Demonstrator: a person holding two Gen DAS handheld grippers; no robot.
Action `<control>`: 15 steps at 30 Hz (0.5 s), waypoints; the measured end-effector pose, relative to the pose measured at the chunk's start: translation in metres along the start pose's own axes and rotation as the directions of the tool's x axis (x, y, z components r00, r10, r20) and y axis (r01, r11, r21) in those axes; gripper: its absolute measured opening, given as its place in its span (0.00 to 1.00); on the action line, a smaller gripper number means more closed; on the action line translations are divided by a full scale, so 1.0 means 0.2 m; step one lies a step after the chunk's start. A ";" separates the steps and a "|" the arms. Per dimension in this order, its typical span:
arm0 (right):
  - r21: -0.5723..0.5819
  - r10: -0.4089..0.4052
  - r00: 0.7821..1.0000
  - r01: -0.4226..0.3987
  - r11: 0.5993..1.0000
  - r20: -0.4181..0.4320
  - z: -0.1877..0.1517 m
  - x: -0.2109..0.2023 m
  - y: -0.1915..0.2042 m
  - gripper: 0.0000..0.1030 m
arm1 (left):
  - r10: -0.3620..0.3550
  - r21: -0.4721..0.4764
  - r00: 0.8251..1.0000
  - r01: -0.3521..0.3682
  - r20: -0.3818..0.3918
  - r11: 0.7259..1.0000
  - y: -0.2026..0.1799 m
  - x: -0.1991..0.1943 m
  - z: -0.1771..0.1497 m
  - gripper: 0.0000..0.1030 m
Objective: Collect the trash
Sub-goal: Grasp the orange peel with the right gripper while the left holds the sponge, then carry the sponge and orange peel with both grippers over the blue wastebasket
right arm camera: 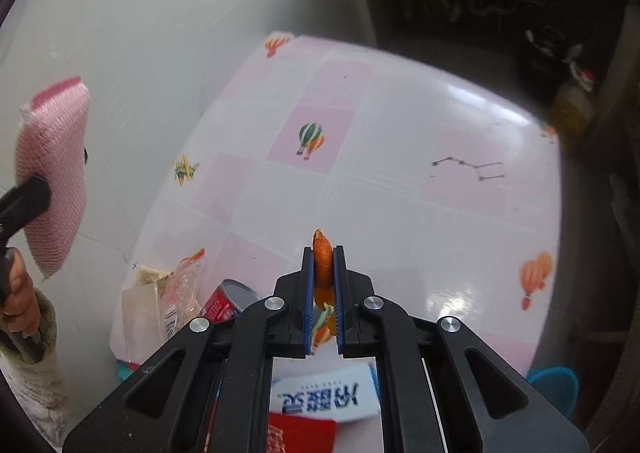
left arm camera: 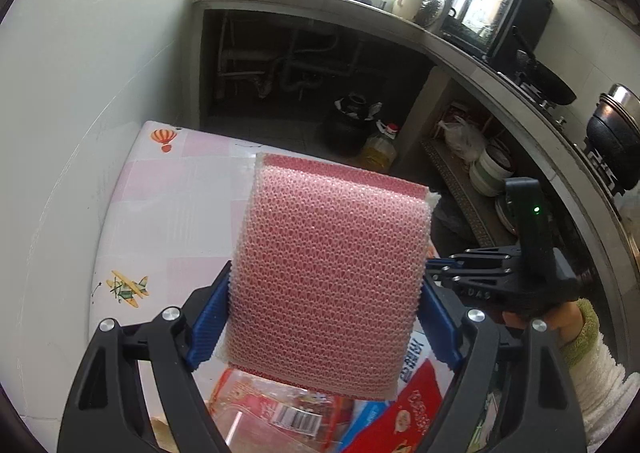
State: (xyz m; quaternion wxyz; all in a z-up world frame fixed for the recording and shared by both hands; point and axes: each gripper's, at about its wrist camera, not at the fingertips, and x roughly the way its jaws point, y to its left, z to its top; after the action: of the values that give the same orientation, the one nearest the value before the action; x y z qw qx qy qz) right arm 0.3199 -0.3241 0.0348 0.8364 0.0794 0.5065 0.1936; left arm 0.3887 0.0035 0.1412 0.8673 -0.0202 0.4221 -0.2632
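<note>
1. The left hand-held gripper (left arm camera: 326,317) stands wide, its blue pads pressed on the two sides of a pink mesh sponge (left arm camera: 328,273); the sponge is held up in the air above the table (left arm camera: 160,213), its upper end white at the corners
2. The right hand-held gripper (right arm camera: 323,285) is almost fully closed on a piece of orange peel (right arm camera: 322,265), which sticks out past the fingertips and hangs a little below them, clear of the table top
3. Writing: a white and blue packet (right arm camera: 324,397) below the right gripper carries large blue Chinese characters, seen upside down and not readable with certainty. A red packet (right arm camera: 300,435) lies just beside it, its print too blurred to read. In the left wrist view a clear wrapper with red print (left arm camera: 272,405) shows a barcode. The side of the right gripper's body shows faint raised letters that look like "UAS"
4. More trash sits at the near left edge of the table: a red tin can (right arm camera: 230,301) with an open top, and crumpled clear wrappers (right arm camera: 168,301) touching one another
5. The table's cloth is pink and white squares printed with hot-air balloons and small aeroplanes. Its far and right parts are bare and glossy. The left edge runs along a white wall (left arm camera: 80,93); the far edge faces a dark gap under a kitchen counter (left arm camera: 320,5)
6. A hand in a fuzzy pale sleeve (right arm camera: 24,301) grips the left gripper's handle
</note>
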 end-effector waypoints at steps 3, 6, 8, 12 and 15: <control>0.095 -0.072 0.990 0.061 0.994 0.118 -0.16 -0.31 -0.22 0.07 | -0.077 0.054 0.997 0.078 -0.018 0.995 -0.22 -0.01 -0.02 0.79; 0.241 -0.184 0.962 0.134 0.961 0.202 -0.42 -0.58 -0.49 0.07 | -0.166 0.136 0.983 0.176 -0.080 0.975 -0.49 0.03 -0.07 0.79; 0.355 -0.248 0.945 0.162 0.921 0.211 -0.63 -0.68 -0.64 0.08 | -0.215 0.196 0.968 0.238 -0.132 0.951 -0.70 0.09 -0.12 0.79; 0.605 -0.296 0.944 0.152 0.782 0.145 -1.15 -0.65 -0.92 0.08 | -0.287 0.280 0.913 0.368 -0.291 0.887 -1.16 0.29 -0.23 0.79; 0.739 -0.290 0.952 0.123 0.663 0.102 -1.46 -0.58 -1.07 0.08 | -0.282 0.334 0.873 0.425 -0.398 0.842 -1.49 0.50 -0.35 0.79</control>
State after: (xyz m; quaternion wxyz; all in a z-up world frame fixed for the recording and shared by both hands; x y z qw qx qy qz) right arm 0.0681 -0.5838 -0.0789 0.8020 0.3647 0.4555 -0.1281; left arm 0.2570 -0.2864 0.1014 0.7029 0.1288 0.4861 -0.5030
